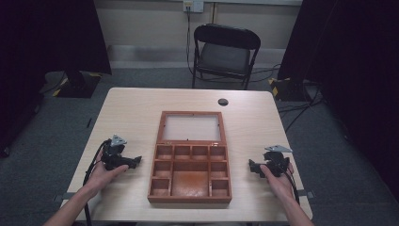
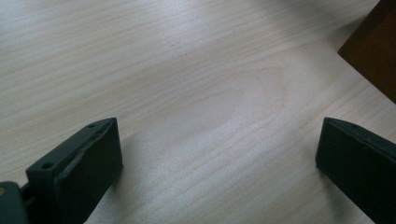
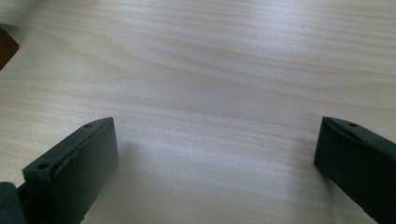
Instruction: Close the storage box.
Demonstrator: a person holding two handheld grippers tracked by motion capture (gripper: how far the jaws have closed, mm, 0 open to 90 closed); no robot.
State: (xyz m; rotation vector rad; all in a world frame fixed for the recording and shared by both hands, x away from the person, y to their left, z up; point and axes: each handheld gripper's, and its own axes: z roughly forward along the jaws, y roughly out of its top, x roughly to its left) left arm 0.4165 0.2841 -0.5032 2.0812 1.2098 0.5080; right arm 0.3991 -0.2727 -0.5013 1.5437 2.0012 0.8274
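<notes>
A brown wooden box (image 1: pixel 190 176) with several empty compartments lies open in the middle of the table, its glass-paned lid (image 1: pixel 191 127) folded back flat. My left gripper (image 1: pixel 137 161) rests on the table just left of the box, jaws wide apart with bare wood between them (image 2: pixel 217 154). A corner of the box (image 2: pixel 373 51) shows at the upper right of the left gripper view. My right gripper (image 1: pixel 251 165) sits to the right of the box, also open over bare tabletop (image 3: pixel 215 154). A sliver of the box (image 3: pixel 6 46) shows at the left edge of the right gripper view.
The light wooden table (image 1: pixel 136 113) has a round black cable port (image 1: pixel 223 101) near its far edge. A black folding chair (image 1: pixel 225 54) stands behind the table. Dark curtains hang at both sides; cables run on the grey floor.
</notes>
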